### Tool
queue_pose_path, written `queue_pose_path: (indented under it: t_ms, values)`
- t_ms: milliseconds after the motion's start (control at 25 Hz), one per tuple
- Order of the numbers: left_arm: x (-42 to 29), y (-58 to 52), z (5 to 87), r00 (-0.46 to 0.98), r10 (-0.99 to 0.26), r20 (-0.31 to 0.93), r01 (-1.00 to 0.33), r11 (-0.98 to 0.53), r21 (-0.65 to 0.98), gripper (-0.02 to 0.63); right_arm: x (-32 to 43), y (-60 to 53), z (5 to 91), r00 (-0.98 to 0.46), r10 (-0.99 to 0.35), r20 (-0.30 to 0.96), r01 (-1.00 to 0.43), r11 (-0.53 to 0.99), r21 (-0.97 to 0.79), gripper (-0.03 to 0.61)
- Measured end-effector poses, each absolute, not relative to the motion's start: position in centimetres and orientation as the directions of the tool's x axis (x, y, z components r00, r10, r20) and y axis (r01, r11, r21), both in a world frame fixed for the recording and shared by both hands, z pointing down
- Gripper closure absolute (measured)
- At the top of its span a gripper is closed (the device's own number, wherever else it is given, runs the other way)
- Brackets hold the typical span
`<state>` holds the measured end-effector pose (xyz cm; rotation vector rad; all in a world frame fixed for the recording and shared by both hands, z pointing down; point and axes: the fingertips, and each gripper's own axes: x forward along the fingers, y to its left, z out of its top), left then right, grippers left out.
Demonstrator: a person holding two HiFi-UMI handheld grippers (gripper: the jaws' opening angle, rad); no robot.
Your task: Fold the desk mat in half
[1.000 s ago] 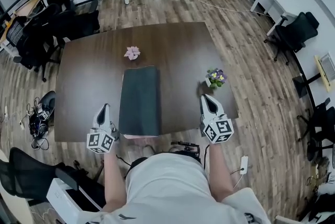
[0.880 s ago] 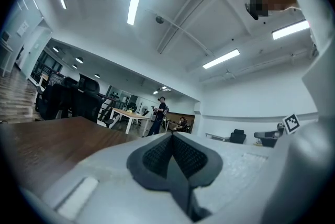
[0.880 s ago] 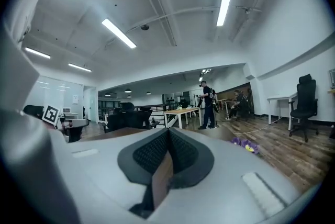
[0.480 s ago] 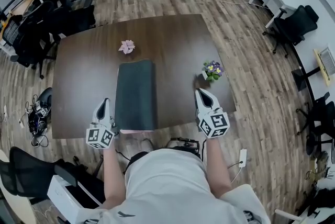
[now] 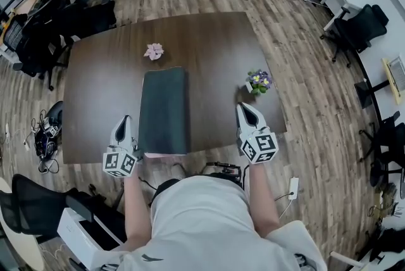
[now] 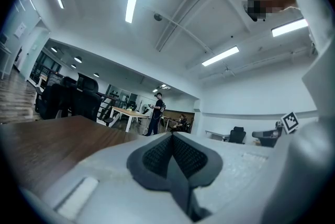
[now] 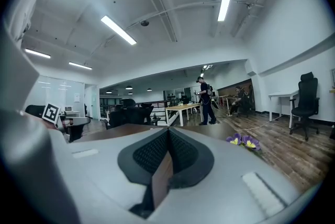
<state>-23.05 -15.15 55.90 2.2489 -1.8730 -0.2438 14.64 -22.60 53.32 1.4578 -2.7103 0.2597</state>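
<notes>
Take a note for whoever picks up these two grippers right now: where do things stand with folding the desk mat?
Left gripper: shut, empty, at the near edge of the table, just left of the desk mat.
Right gripper: shut, empty, at the near edge well right of the mat, close to the potted purple flowers.
Mat: a narrow dark strip mid-table, its long side running away from you, with a pale pink edge showing at its near end. A pink flower sits beyond its far end.
Done: the mat looks already folded in half and lies flat.
Left: probably only checking that the edges line up.
</notes>
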Motion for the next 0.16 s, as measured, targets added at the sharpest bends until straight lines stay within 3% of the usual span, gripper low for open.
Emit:
queue_pose_path:
  t_ms: [160]
  values:
    - [-23.16, -15.47, 55.59, 0.175, -0.985, -0.005, -0.952, -0.17, 0.255, 0.612, 14.59, -22.83, 53.16, -0.555, -0.823, 0.124, -0.831, 0.542, -0.124, 0.58]
